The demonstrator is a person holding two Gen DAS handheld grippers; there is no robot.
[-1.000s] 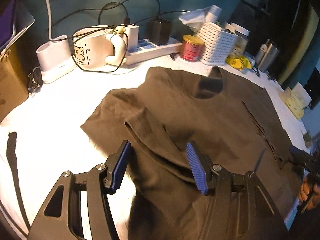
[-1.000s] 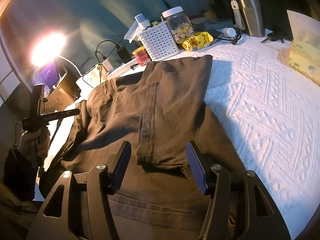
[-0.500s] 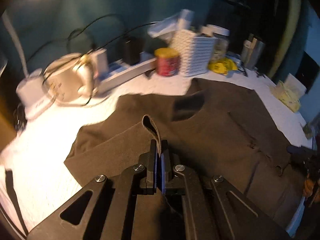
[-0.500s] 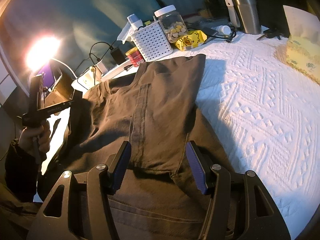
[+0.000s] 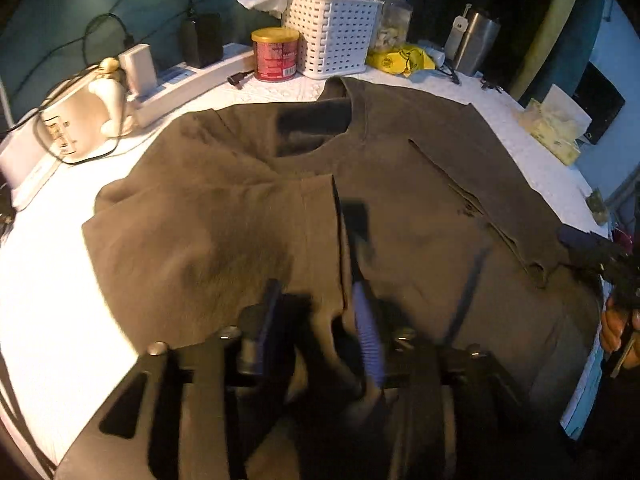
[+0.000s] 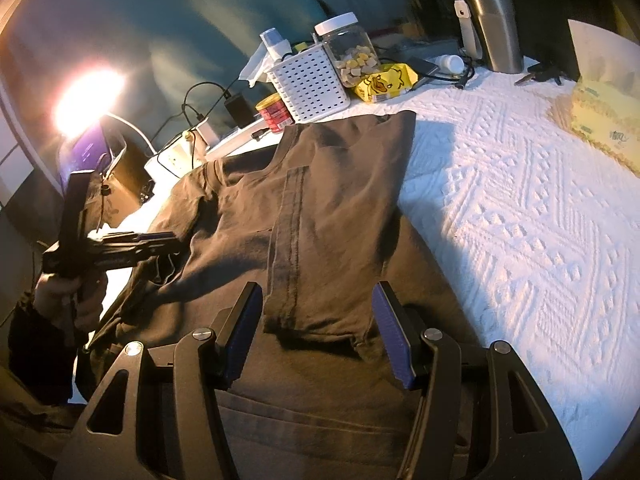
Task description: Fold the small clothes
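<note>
A dark brown T-shirt [image 5: 420, 200] lies flat on the white quilted bedspread [image 6: 520, 220], neck toward the clutter at the back. Its left sleeve [image 5: 224, 240] is folded in over the body, and the sleeve's hem edge runs up between the jaws of my left gripper [image 5: 316, 304]. Those jaws are blurred, apart and opening, with the pads off the cloth. The right sleeve [image 6: 332, 240] is folded in as well. My right gripper [image 6: 318, 308] hovers open just above its lower end, gripping nothing. The right wrist view also shows the left gripper [image 6: 160, 240] at the shirt's left side.
Along the back edge stand a white basket [image 5: 336, 32], a red can [image 5: 276, 54], a power strip with chargers [image 5: 188, 80], a snack jar [image 6: 352, 52] and a steel tumbler [image 6: 492, 24]. A tissue pack [image 6: 604, 116] lies at the right. A bright lamp [image 6: 88, 100] glares at the left.
My left gripper shut on the left sleeve, carried it inward over the shirt body, and its jaws have now parted. The right gripper has stayed open in place.
</note>
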